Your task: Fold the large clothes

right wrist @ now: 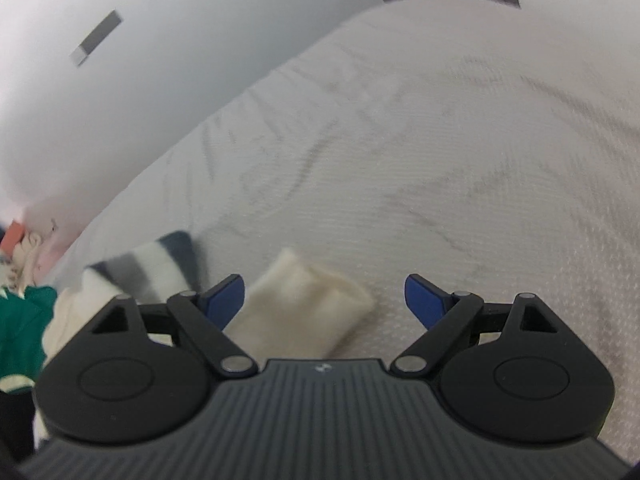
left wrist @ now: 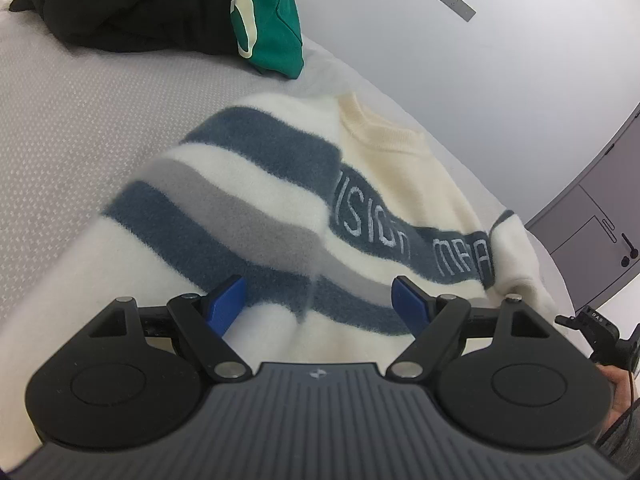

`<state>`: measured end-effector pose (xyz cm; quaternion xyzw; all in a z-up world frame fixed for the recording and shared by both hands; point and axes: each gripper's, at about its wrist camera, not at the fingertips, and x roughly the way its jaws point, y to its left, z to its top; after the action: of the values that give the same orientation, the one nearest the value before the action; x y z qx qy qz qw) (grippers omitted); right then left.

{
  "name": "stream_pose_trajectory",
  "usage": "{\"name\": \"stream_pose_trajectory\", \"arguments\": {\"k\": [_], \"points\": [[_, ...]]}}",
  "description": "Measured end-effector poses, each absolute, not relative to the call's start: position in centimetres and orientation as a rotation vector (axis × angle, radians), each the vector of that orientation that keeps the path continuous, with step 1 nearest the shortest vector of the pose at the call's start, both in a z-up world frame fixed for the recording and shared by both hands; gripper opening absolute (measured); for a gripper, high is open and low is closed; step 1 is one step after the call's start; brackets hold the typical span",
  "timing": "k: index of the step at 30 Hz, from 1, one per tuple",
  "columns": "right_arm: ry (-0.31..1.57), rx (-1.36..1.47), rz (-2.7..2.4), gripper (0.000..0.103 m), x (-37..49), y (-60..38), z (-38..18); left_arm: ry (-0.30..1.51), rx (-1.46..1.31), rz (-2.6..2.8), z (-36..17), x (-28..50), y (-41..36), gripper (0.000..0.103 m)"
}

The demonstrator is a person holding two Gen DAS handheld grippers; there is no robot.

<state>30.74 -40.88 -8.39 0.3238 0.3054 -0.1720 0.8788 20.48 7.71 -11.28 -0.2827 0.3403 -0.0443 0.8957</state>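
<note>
A fuzzy white sweater (left wrist: 256,184) with blue and grey stripes and white lettering lies on the bed, its cream collar toward the wall. My left gripper (left wrist: 320,298) is open just above its lower part, blue fingertips (left wrist: 226,300) spread over a blue stripe. In the right wrist view my right gripper (right wrist: 324,298) is open above the cream cuff (right wrist: 304,304) of a sleeve, which lies flat between the fingertips. More of the striped sweater (right wrist: 148,268) shows at the left.
A green garment (left wrist: 268,20) and a black garment (left wrist: 132,4) are piled at the bed's far side. The bed's pale cover (right wrist: 440,140) stretches to the right. A white wall and a grey cabinet (left wrist: 592,216) border the bed.
</note>
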Motion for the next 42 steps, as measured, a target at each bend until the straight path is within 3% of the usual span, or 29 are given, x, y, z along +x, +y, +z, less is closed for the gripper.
{"name": "stream_pose_trajectory", "arguments": {"k": [3, 9, 11, 12, 14, 23, 34, 42], "points": [[0.662, 0.776, -0.319, 0.088, 30.9, -41.6, -9.8, 0.706, -0.584, -0.09, -11.3, 20.5, 7.7, 0.083], [0.711, 0.86, -0.194, 0.071, 31.8, -41.7, -10.7, 0.705, -0.578, -0.088, -11.3, 20.5, 7.6, 0.083], [0.725, 0.838, -0.175, 0.05, 32.1, -41.3, -10.2, 0.706, -0.57, -0.087, -11.3, 20.5, 7.5, 0.083], [0.732, 0.819, -0.173, 0.045, 32.3, -41.0, -10.1, 0.705, -0.566, -0.087, -11.3, 20.5, 7.4, 0.083], [0.744, 0.774, -0.176, 0.019, 32.4, -40.6, -9.7, 0.704, -0.564, -0.087, -11.2, 20.5, 7.4, 0.083], [0.63, 0.604, -0.253, 0.013, 32.3, -42.9, -4.7, 0.699, -0.555, -0.084, -11.3, 20.5, 7.5, 0.083], [0.331, 0.557, -0.503, 0.013, 30.5, -56.3, 4.0, 0.628, -0.513, -0.106, -10.2, 20.0, 6.9, 0.083], [0.383, 0.536, -0.592, 0.013, 31.8, -61.7, -0.4, 0.665, -0.459, -0.135, -10.5, 20.4, 5.5, 0.083]]}}
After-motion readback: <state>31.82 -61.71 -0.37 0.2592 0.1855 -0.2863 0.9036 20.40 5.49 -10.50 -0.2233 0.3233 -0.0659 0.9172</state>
